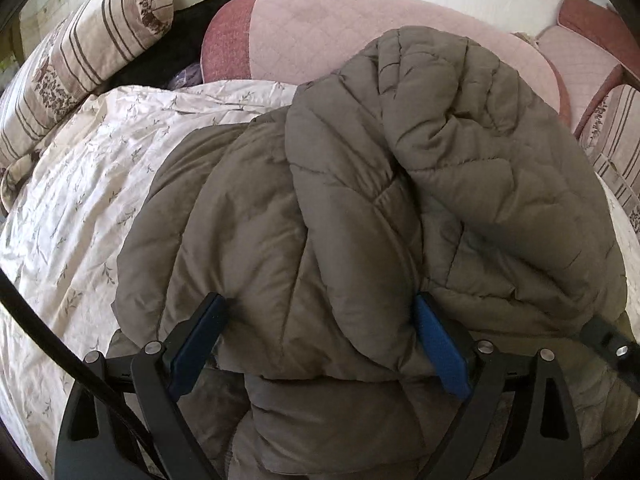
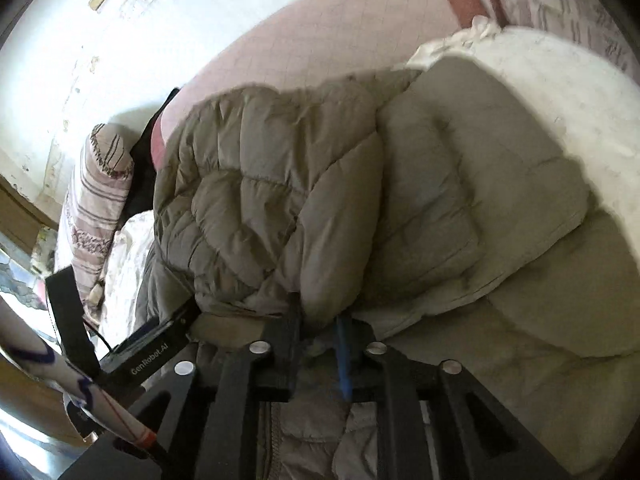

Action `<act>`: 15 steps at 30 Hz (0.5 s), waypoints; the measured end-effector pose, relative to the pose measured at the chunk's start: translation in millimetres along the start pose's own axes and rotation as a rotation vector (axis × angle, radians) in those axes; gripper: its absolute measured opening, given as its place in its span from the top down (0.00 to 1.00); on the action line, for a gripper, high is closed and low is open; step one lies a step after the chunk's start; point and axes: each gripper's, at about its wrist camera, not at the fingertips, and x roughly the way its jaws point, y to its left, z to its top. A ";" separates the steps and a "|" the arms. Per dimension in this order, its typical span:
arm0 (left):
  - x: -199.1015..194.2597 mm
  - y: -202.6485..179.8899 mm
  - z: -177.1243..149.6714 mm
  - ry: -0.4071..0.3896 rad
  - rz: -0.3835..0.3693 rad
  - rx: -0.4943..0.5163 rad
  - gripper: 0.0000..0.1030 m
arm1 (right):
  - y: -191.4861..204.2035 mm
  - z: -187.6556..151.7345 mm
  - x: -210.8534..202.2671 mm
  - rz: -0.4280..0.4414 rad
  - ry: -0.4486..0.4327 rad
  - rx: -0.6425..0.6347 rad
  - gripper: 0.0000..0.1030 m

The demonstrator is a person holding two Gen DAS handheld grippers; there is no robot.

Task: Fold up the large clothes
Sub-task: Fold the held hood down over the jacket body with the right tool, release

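Bed: the quilted bedspread (image 1: 328, 36) and a pale floral sheet (image 1: 80, 184) lay under everything, with a striped pillow (image 1: 104, 36) at the far left.
Jacket: the grey-brown puffer jacket (image 1: 320, 216) sat bunched on the bed, partly on the floral sheet, one padded layer folded over another.
Long axis: it seemed to run from the near edge away toward the pink quilt, though the bunching made this hard to fix.
Left gripper (image 1: 320, 308): fingers stood wide apart, straddling a thick fold; whether the pads pressed it I cannot tell.
Right gripper (image 2: 318, 320): fingers nearly together, pinching a thin edge of the jacket.
Step advice: probably best to lift both corners level and lay the fold flat, smoothing trapped air outward.
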 end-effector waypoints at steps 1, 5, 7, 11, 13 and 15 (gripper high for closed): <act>-3.0 0.5 -4.2 -0.001 -0.002 0.000 0.08 | 2.7 4.5 -7.1 -0.016 -0.026 -0.018 0.84; -0.3 2.0 -3.1 -0.001 0.003 -0.001 0.08 | 12.0 17.6 -31.1 -0.067 -0.158 -0.075 0.84; 0.9 3.7 -2.5 -0.001 0.004 -0.002 0.08 | 18.7 27.4 -36.8 -0.065 -0.234 -0.119 0.84; 0.0 4.2 -3.3 -0.003 0.004 -0.006 0.08 | 28.4 40.7 -24.5 -0.099 -0.264 -0.240 0.84; -2.1 3.8 -5.3 -0.004 0.004 -0.007 0.08 | 16.0 42.7 -4.0 -0.108 -0.208 -0.218 0.84; -2.9 3.8 -6.6 -0.006 0.002 -0.007 0.08 | -0.9 40.4 22.6 -0.128 -0.089 -0.171 0.84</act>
